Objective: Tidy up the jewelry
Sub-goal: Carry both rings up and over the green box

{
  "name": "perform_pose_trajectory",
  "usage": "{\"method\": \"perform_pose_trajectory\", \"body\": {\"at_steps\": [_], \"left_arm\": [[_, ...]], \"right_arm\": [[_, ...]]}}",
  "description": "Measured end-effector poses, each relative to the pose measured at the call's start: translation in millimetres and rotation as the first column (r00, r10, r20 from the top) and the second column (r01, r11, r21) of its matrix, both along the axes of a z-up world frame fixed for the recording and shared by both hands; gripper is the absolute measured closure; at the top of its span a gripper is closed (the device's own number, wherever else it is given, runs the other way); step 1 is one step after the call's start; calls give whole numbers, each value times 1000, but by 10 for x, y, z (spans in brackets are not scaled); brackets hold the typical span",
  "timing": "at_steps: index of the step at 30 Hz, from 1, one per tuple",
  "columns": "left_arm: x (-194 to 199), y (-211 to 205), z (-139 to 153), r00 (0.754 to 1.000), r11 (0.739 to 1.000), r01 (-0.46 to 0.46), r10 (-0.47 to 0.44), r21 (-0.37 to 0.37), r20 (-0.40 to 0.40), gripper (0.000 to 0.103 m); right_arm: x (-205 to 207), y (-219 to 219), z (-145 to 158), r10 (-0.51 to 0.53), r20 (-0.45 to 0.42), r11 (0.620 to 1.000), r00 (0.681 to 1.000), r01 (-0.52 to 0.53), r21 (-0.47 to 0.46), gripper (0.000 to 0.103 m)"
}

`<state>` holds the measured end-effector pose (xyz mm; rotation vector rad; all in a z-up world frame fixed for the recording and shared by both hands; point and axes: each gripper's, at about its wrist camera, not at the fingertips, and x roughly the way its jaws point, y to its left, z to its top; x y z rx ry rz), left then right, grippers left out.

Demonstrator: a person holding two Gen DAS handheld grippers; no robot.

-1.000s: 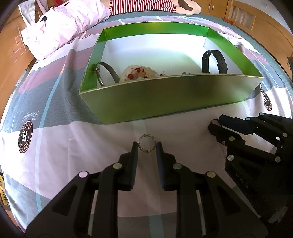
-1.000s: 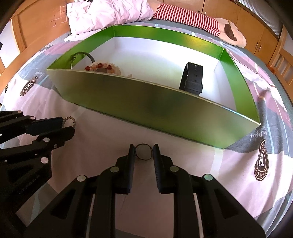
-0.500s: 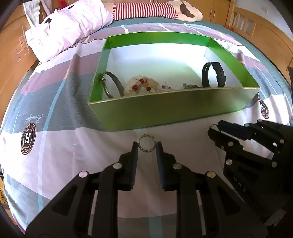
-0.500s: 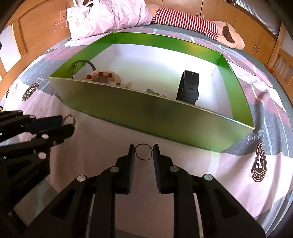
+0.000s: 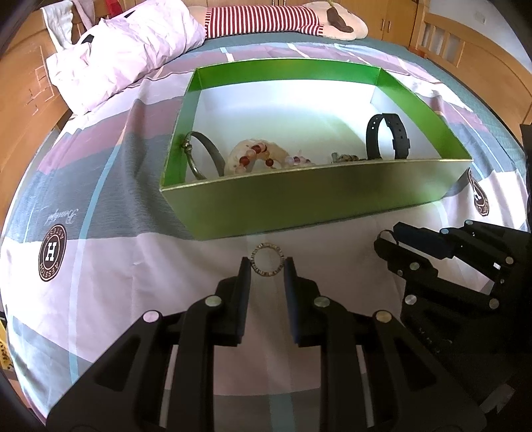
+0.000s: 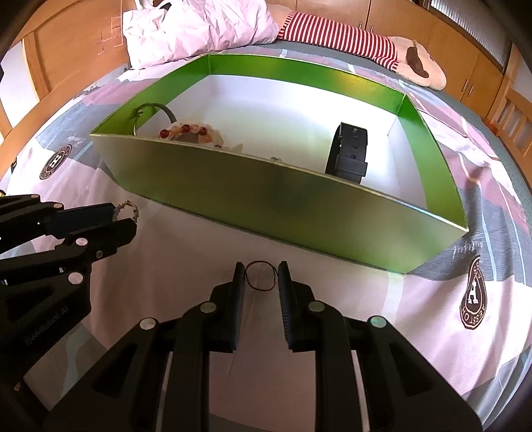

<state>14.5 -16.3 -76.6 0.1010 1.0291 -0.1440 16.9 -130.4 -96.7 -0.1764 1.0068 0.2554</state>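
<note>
A green box (image 5: 299,206) with a white floor sits on the bed; it also shows in the right wrist view (image 6: 266,196). Inside lie a grey bangle (image 5: 202,156), a beaded bracelet (image 5: 252,158) and a black strap (image 5: 387,136). My left gripper (image 5: 267,264) is shut on a silver beaded ring bracelet (image 5: 268,246), held above the bedsheet in front of the box. My right gripper (image 6: 261,274) is shut on a thin dark elastic band (image 6: 261,264), also in front of the box.
The bedsheet (image 5: 116,266) has pink, grey and white patches with round logos. A white pillow (image 5: 126,50) and a striped plush toy (image 5: 266,20) lie behind the box. Wooden furniture lines both sides.
Both grippers have risen and drawn back from the box with their items held; more of the box floor now shows.
</note>
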Motion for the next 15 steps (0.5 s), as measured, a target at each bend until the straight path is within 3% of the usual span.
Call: {"method": "perform_pose_trajectory", "body": {"at_steps": [5,10,15], "left_arm": [[-25,30,122,999,1000,-3,3,4,46,83],[-6,166,362,990,999,-26,31,-36,137,83],[16,260,451,984,996,-54,64,-64,169,83]], "right_arm": [[-40,-32,124,-3,38,1000,999,3,13,83],[-96,-98,358,4,123,994,992,-17,103,83],[-159,-144,527,-2,203,987,979,-30,155,83]]}}
